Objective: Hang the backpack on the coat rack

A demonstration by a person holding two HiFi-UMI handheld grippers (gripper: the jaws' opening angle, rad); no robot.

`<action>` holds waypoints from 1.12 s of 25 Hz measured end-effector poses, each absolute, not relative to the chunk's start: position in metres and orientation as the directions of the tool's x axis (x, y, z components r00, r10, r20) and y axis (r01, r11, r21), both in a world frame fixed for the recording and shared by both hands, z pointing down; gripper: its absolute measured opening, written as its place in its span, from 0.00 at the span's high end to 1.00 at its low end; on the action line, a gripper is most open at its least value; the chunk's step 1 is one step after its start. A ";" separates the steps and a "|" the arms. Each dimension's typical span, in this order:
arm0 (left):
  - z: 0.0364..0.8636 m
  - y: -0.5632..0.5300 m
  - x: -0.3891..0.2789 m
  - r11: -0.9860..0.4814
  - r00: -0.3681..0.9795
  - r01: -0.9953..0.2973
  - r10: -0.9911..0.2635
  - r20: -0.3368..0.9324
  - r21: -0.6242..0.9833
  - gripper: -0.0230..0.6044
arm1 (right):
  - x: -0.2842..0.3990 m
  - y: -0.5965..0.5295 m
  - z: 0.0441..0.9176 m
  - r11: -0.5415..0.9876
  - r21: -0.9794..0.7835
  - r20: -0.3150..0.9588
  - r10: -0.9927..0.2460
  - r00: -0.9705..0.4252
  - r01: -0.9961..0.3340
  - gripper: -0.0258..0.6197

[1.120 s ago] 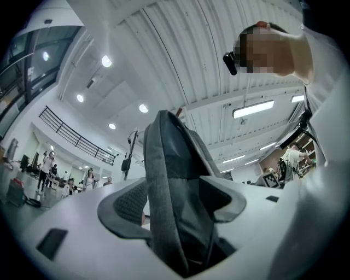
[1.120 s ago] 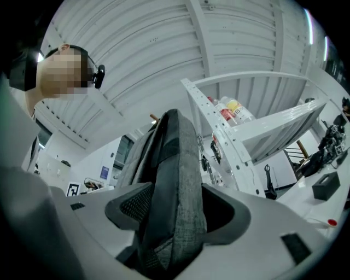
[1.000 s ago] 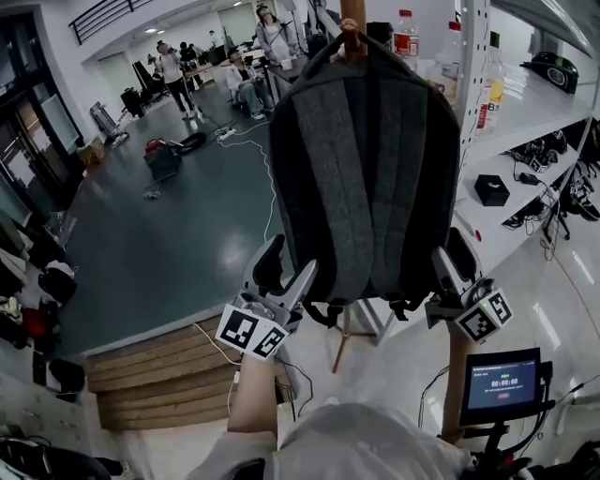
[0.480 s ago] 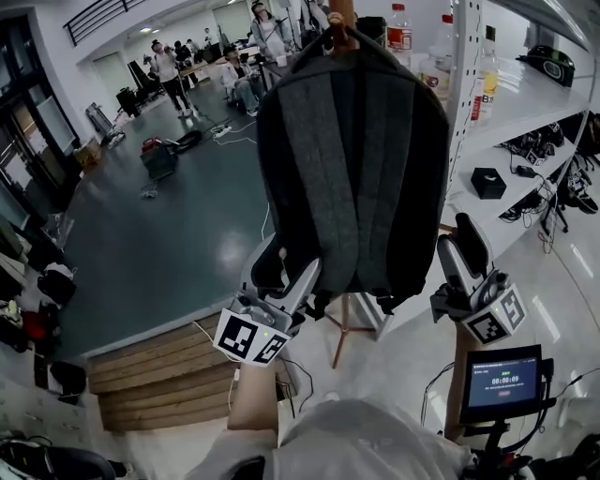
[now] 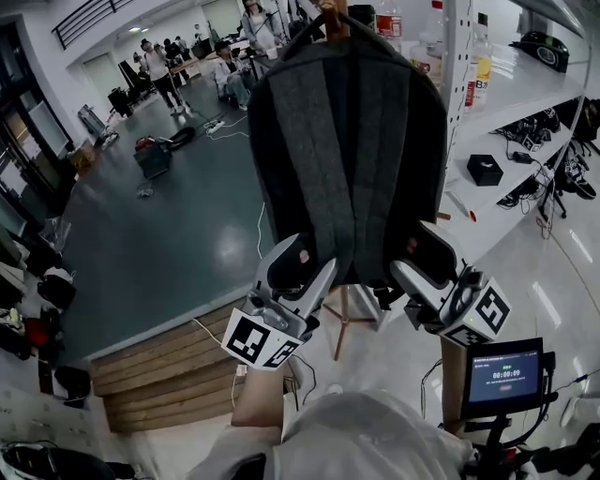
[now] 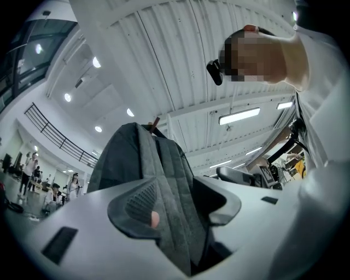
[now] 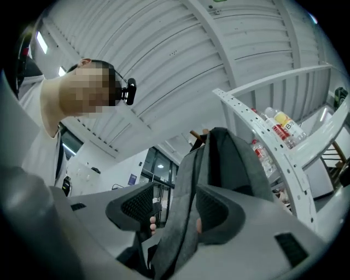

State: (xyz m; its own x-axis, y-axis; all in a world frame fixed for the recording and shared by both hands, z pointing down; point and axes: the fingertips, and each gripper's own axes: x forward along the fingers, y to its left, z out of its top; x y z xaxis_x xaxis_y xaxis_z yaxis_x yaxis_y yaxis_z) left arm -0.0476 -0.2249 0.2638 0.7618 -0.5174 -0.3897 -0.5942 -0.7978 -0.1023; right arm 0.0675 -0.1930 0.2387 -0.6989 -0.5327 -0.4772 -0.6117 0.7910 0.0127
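Observation:
A grey backpack (image 5: 352,141) hangs by its top loop from the wooden coat rack (image 5: 330,17), strap side toward me. My left gripper (image 5: 302,265) is at its lower left corner, my right gripper (image 5: 419,262) at its lower right. In the left gripper view a grey strap (image 6: 172,208) runs between the closing jaws of the left gripper (image 6: 180,202), lying against the left pad with a dark gap on the right. In the right gripper view a strap (image 7: 180,219) passes between the right gripper (image 7: 172,205) jaws, beside the right pad, with a gap on the left.
A white shelf unit (image 5: 525,94) with bottles (image 5: 476,70) and a black box (image 5: 485,169) stands close on the right. Wooden steps (image 5: 159,366) lie at lower left. A small screen (image 5: 502,375) sits at lower right. People (image 5: 155,70) and a bag (image 5: 150,157) are far back.
Both grippers have risen and closed in on the backpack's bottom. The right one swung left under the lower right corner. The left jaws have narrowed slightly. The backpack still hangs.

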 end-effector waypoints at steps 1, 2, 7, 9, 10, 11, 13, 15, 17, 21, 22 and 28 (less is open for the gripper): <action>0.265 -0.224 -0.045 -0.803 0.765 -0.589 -0.516 -0.386 -0.095 0.62 | 0.062 -0.194 0.242 0.793 0.014 -0.462 -0.536 -0.707 -0.610 0.56; 0.267 -0.223 -0.042 -0.806 0.767 -0.585 -0.515 -0.382 -0.087 0.64 | 0.057 -0.195 0.246 0.792 0.011 -0.450 -0.542 -0.710 -0.611 0.56; 0.279 -0.225 -0.033 -0.811 0.766 -0.584 -0.531 -0.362 -0.046 0.72 | 0.044 -0.202 0.260 0.794 -0.046 -0.429 -0.564 -0.706 -0.606 0.77; 0.281 -0.226 -0.033 -0.812 0.765 -0.583 -0.537 -0.355 -0.029 0.78 | 0.040 -0.203 0.264 0.793 -0.061 -0.423 -0.570 -0.704 -0.606 0.83; 0.282 -0.226 -0.033 -0.813 0.765 -0.582 -0.539 -0.352 -0.020 0.82 | 0.038 -0.204 0.265 0.794 -0.067 -0.419 -0.572 -0.705 -0.605 0.85; 0.283 -0.226 -0.033 -0.814 0.764 -0.581 -0.541 -0.351 -0.010 0.85 | 0.036 -0.205 0.267 0.793 -0.070 -0.414 -0.575 -0.706 -0.605 0.87; 0.284 -0.225 -0.035 -0.818 0.762 -0.574 -0.542 -0.354 0.017 0.92 | 0.034 -0.206 0.269 0.790 -0.069 -0.412 -0.578 -0.704 -0.609 0.88; 0.284 -0.224 -0.035 -0.824 0.762 -0.565 -0.539 -0.358 0.039 0.95 | 0.034 -0.208 0.270 0.786 -0.064 -0.420 -0.581 -0.697 -0.615 0.88; 0.285 -0.223 -0.035 -0.827 0.764 -0.561 -0.537 -0.358 0.043 0.95 | 0.034 -0.209 0.271 0.786 -0.074 -0.424 -0.582 -0.694 -0.614 0.88; 0.287 -0.220 -0.031 -0.833 0.777 -0.552 -0.527 -0.345 0.031 0.95 | 0.035 -0.212 0.271 0.786 -0.096 -0.425 -0.588 -0.689 -0.611 0.88; 0.288 -0.218 -0.030 -0.835 0.781 -0.549 -0.524 -0.340 0.028 0.95 | 0.035 -0.212 0.272 0.785 -0.097 -0.424 -0.589 -0.688 -0.612 0.88; 0.290 -0.217 -0.029 -0.842 0.788 -0.539 -0.519 -0.331 0.035 0.95 | 0.034 -0.213 0.272 0.780 -0.098 -0.421 -0.596 -0.684 -0.619 0.94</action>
